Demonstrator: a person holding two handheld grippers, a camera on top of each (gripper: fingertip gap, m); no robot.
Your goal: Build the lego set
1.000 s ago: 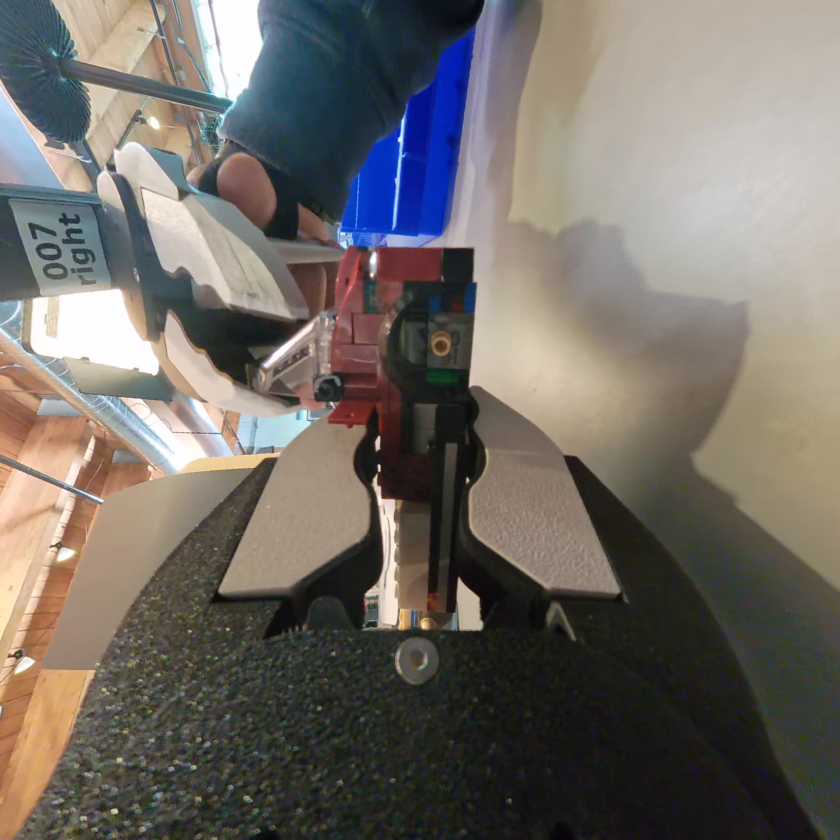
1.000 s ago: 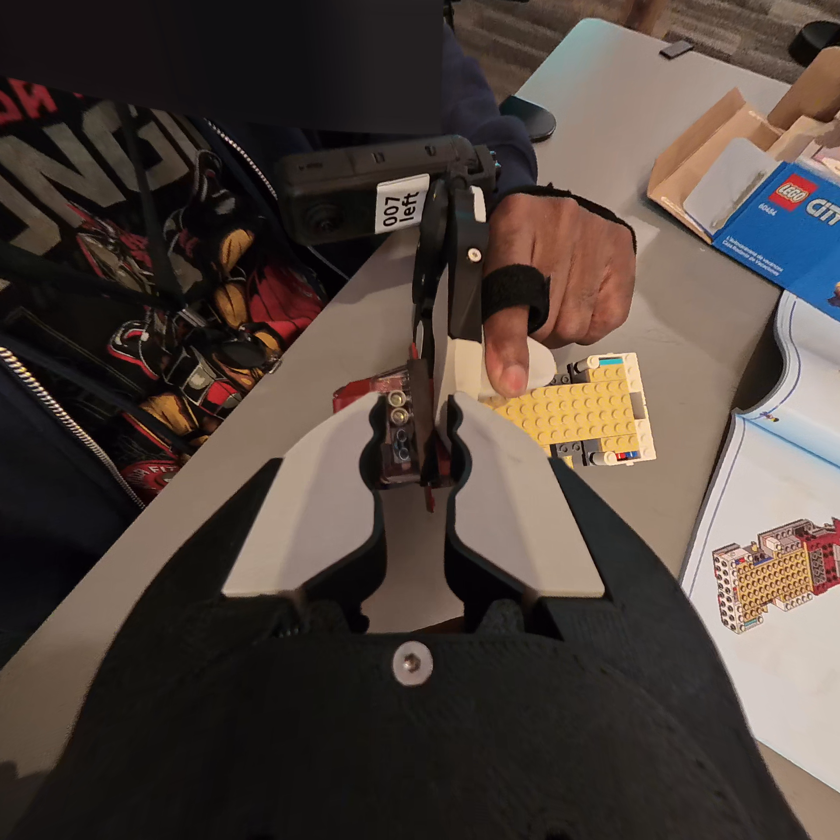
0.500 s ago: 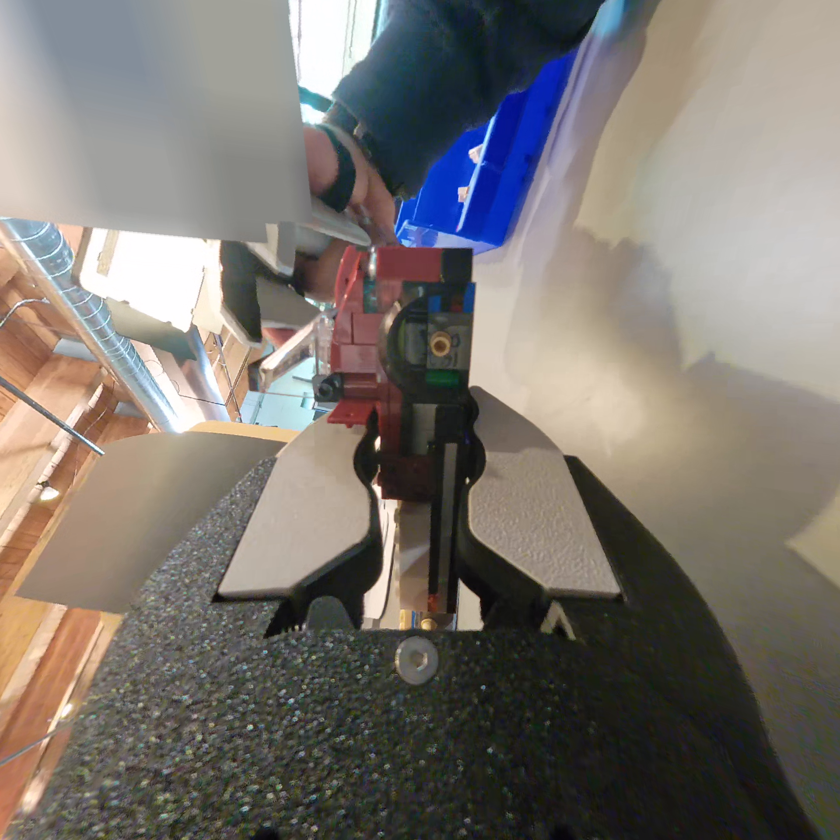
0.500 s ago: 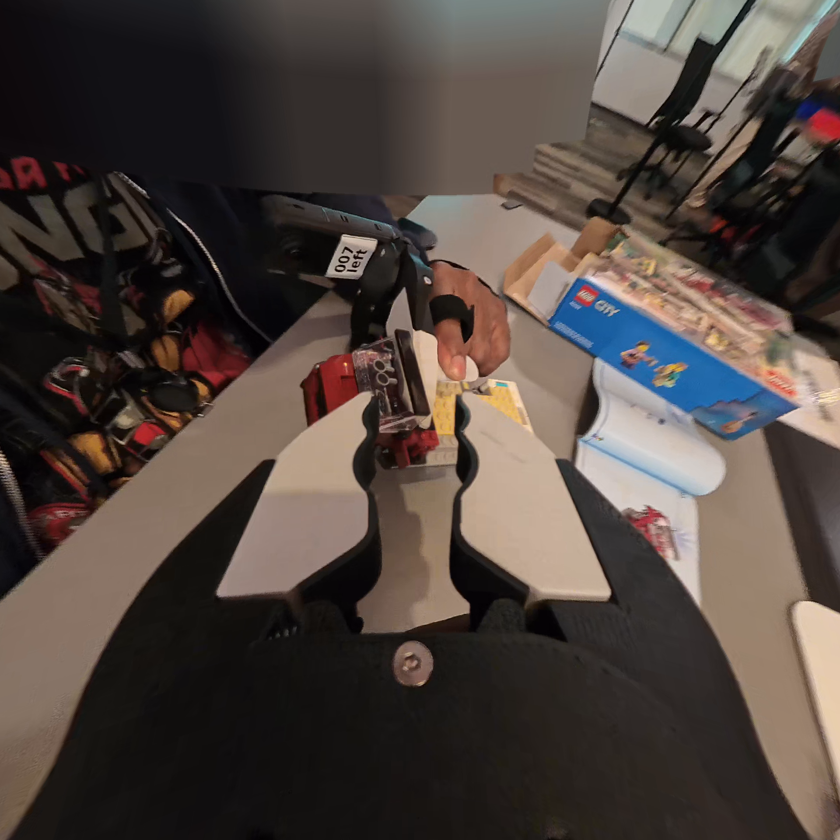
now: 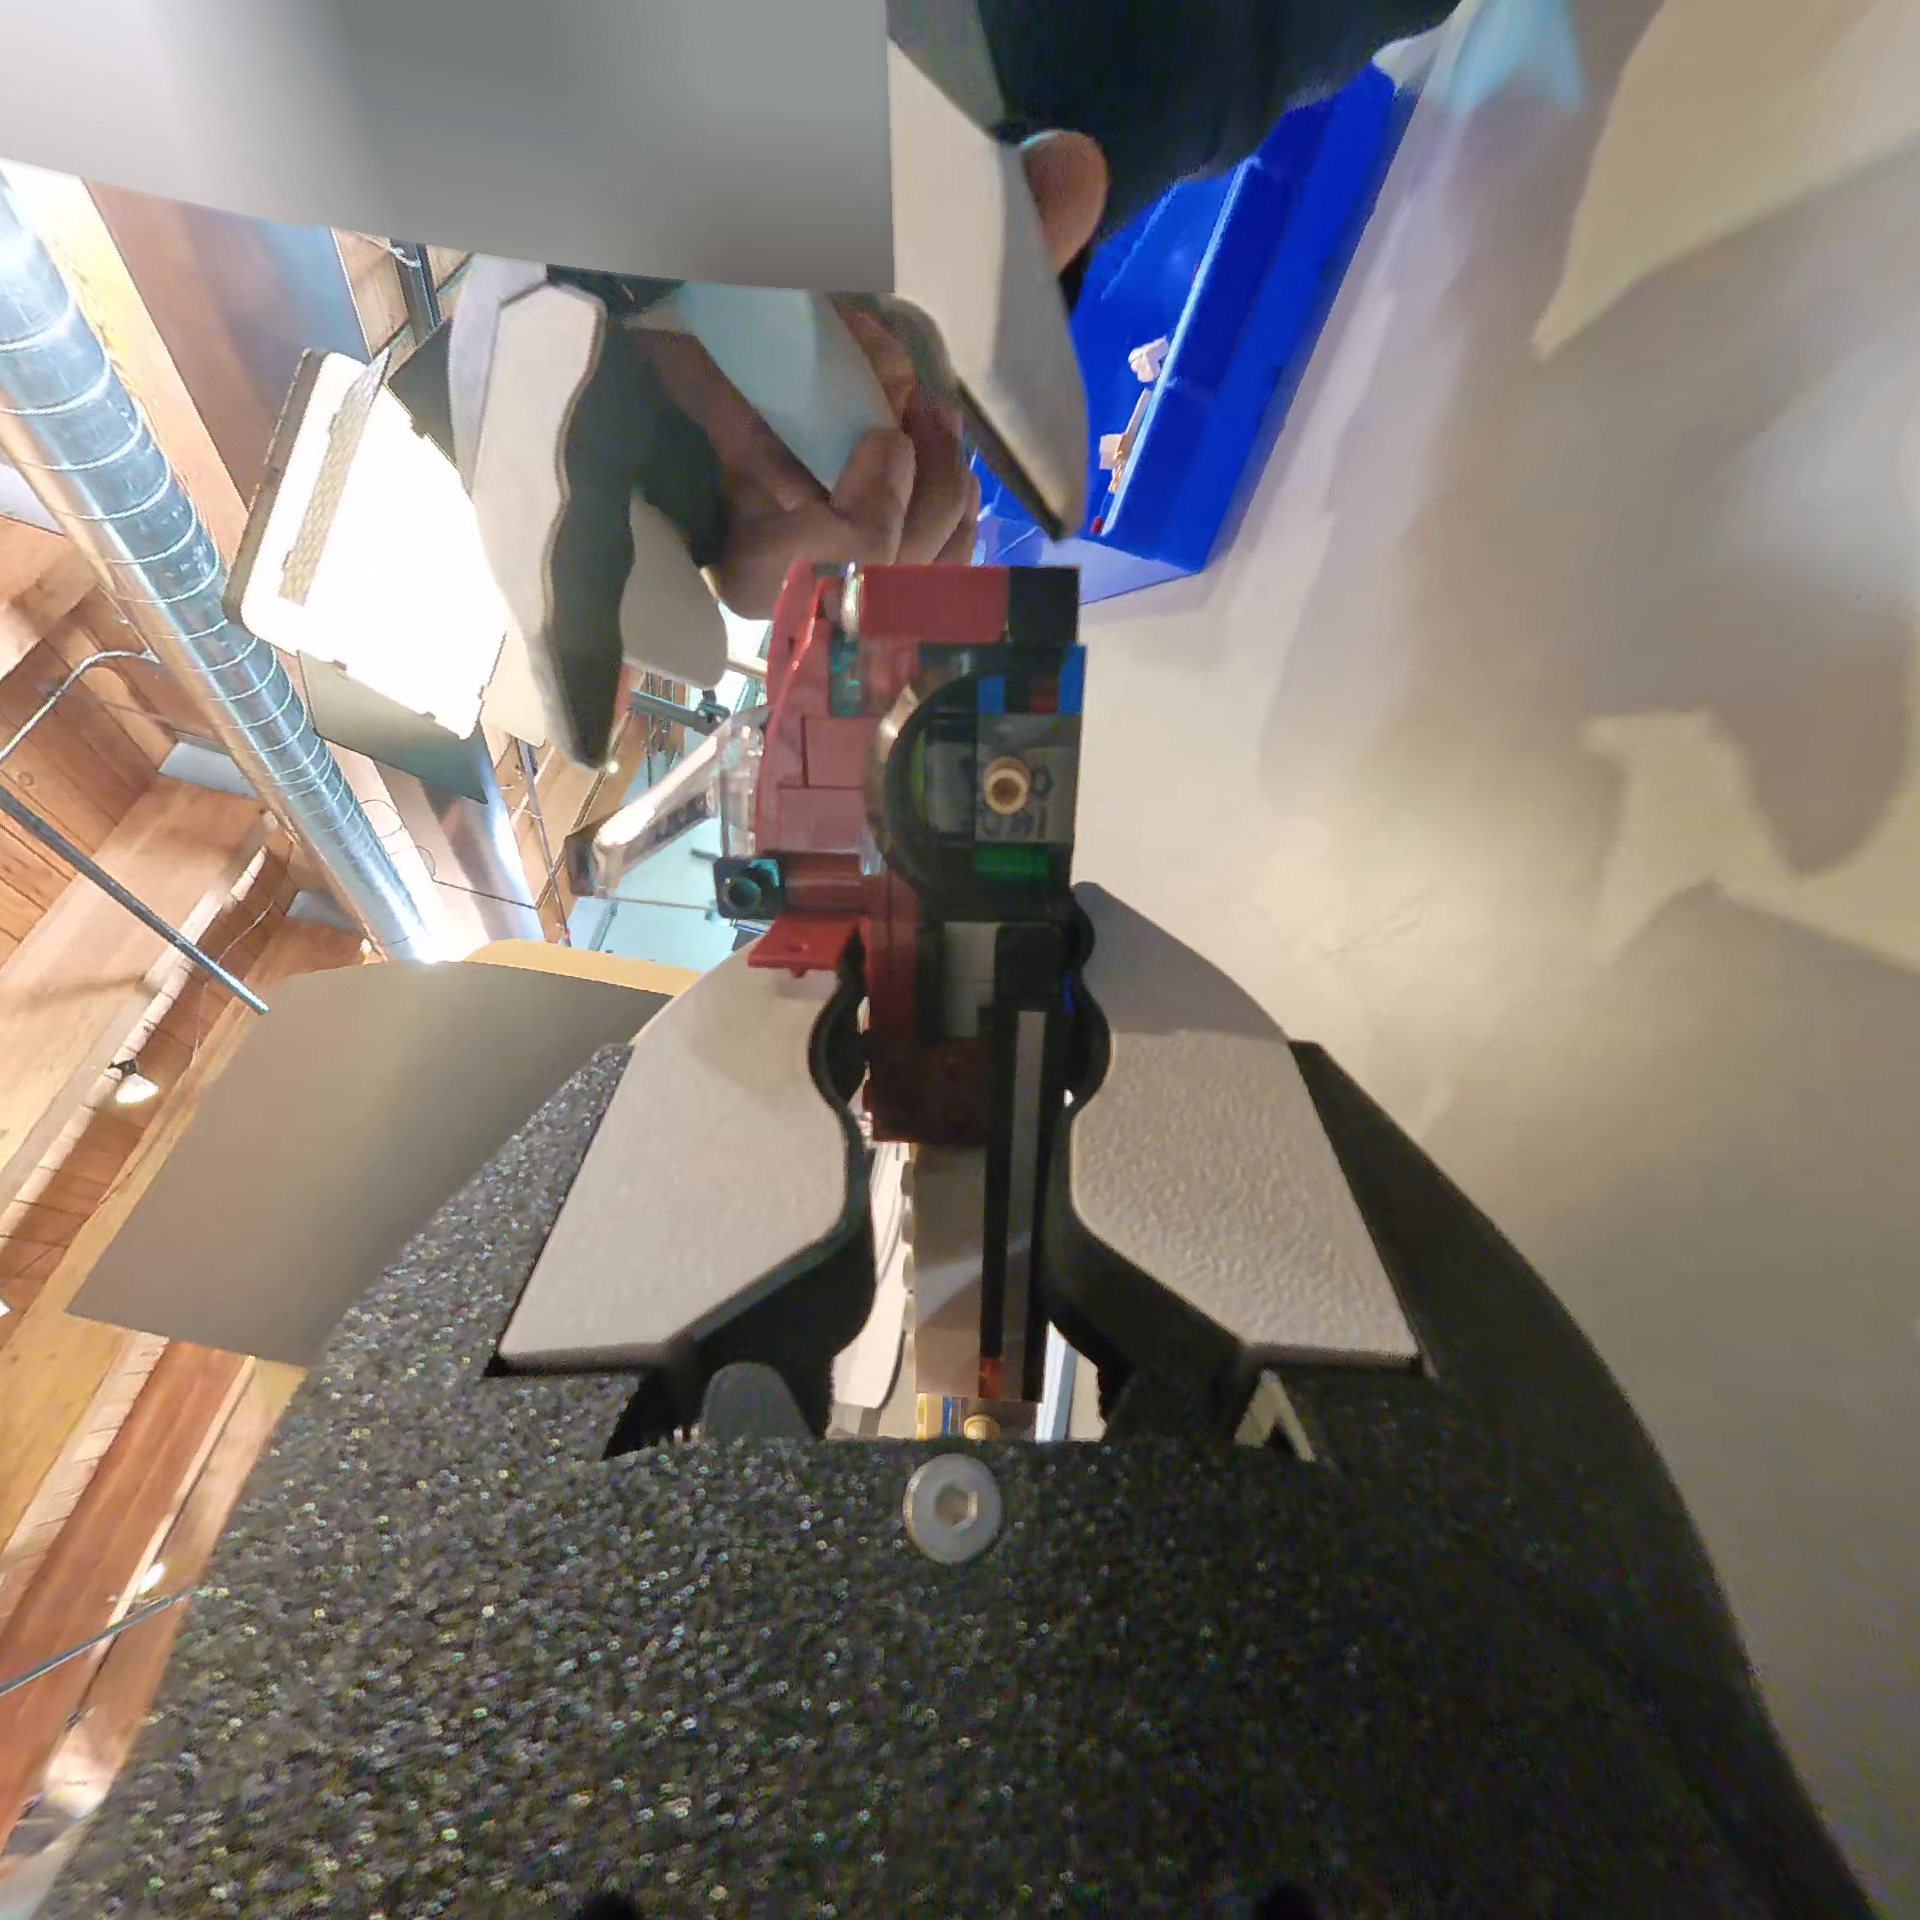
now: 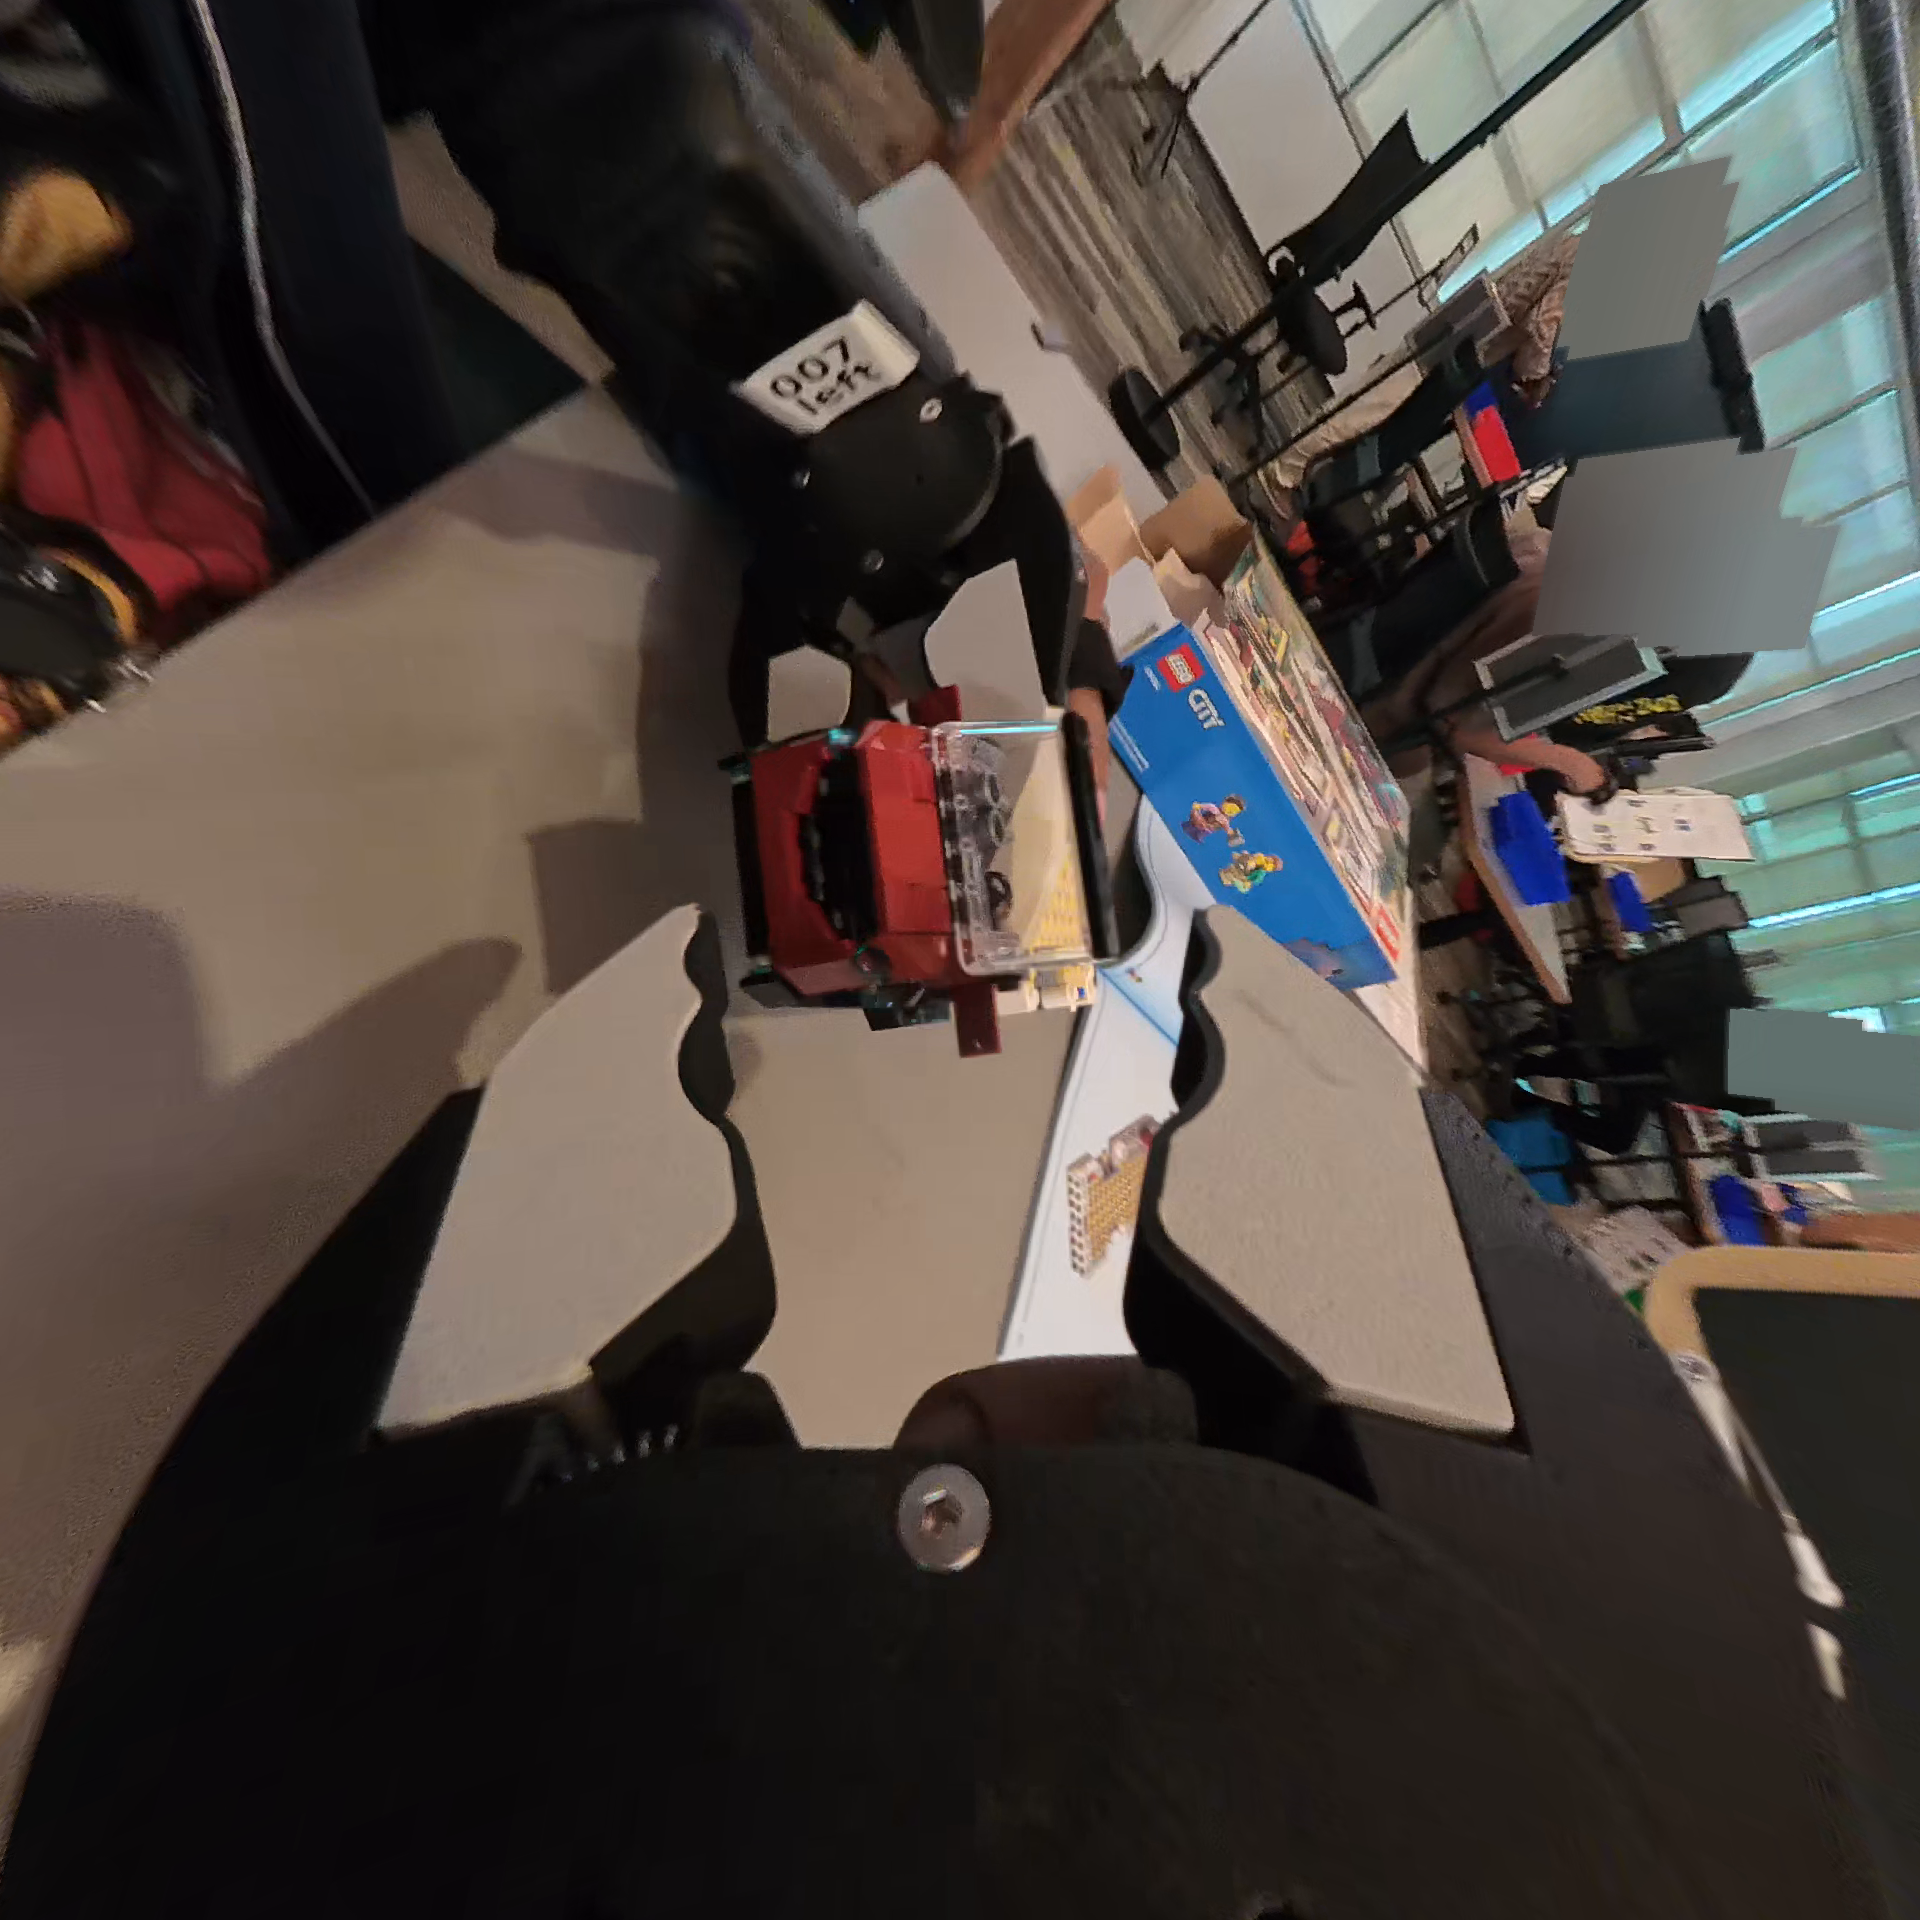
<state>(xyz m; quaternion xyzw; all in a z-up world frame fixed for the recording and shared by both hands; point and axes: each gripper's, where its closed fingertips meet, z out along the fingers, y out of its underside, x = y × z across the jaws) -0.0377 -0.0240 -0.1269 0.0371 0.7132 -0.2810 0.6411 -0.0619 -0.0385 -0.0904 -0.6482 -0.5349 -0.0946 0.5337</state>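
Gripping a red brick truck [image 5: 935,831] between pressed pads, left tongs [image 5: 961,997] hold it above the bench [image 6: 312,831]; right tongs [image 6: 951,966] gape wide, bare, just before it, tilted sideways.

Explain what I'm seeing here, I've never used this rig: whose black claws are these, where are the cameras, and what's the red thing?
No robot arm: a person holds a hand-held gripper in each hand, with a camera on each looking along its fingers. The left hand-held gripper is shut on a dark red brick vehicle with a clear windscreen. The right hand-held gripper is open and holds nothing, just short of that vehicle. On the grey table lie a blue toy box and an open instruction booklet. A blue bin sits beyond.
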